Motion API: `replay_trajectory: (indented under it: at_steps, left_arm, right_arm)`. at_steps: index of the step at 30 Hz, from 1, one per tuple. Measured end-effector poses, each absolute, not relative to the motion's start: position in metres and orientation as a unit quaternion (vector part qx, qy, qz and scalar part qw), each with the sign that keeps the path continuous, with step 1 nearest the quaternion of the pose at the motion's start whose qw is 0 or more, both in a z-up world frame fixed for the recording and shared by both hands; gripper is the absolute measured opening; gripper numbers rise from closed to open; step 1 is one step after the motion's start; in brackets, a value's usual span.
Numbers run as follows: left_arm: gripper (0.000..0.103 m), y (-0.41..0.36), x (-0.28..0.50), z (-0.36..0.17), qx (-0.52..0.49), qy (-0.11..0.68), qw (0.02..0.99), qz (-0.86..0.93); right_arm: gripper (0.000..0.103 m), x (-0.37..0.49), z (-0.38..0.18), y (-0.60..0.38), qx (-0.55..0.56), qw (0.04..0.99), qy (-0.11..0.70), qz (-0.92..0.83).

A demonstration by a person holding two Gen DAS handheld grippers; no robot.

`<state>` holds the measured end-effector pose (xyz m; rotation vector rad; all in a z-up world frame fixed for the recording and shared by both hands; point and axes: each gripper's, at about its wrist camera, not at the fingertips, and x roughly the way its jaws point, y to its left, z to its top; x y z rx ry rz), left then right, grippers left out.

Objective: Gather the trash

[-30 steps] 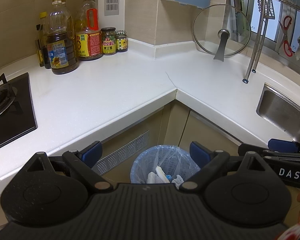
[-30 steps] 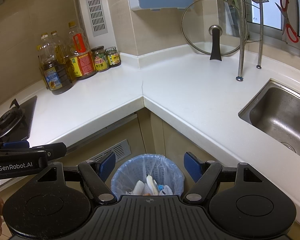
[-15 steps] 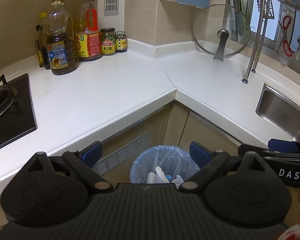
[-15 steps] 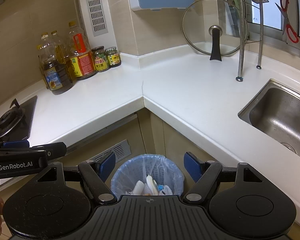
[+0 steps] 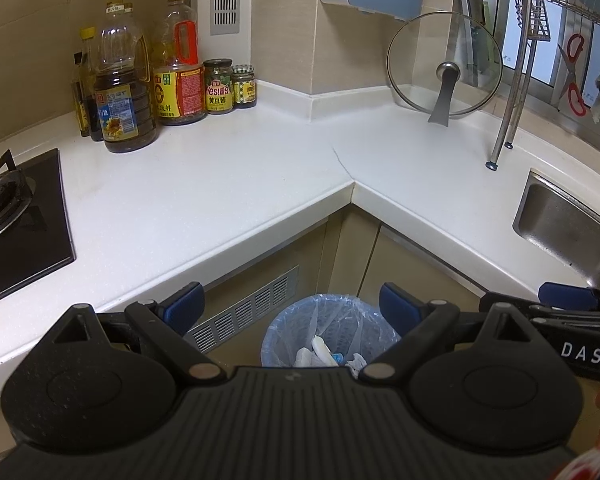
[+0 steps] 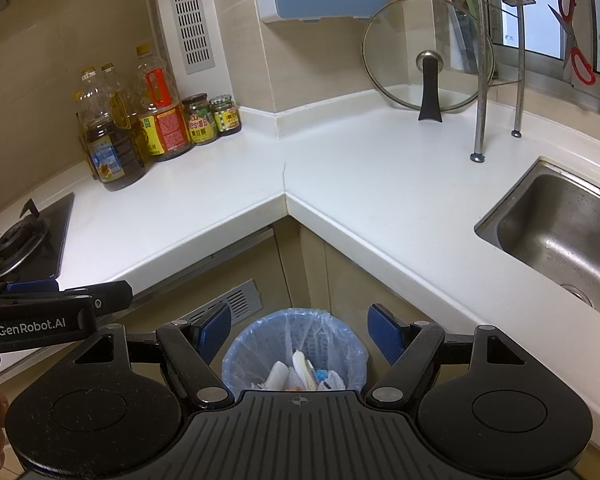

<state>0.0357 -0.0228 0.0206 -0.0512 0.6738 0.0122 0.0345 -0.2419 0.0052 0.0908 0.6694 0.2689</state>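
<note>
Tongs both released and empty, my left gripper [image 5: 291, 307] and right gripper [image 6: 299, 327] above round blue-lined trash bin [image 6: 236, 354], crumpled white trash [image 6: 296, 374] inside.

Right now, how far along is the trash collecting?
Done: scraps already lie in the bin, and the countertop shows no loose litter. In hand: nothing; the left gripper and right gripper are both open and empty above the bin. Left: seemingly nothing visible.
</note>
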Motion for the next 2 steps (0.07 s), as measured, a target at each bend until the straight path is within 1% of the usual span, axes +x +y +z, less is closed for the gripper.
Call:
replay_trajectory:
  at_steps: [2]
  left_arm:
    - [0.093, -0.0230, 0.0347, 0.0213, -0.029, 0.327, 0.944, 0.004]
  right_arm:
    - [0.075, 0.0338, 0.0060, -0.2419, 0.045, 0.935, 0.327, 0.130]
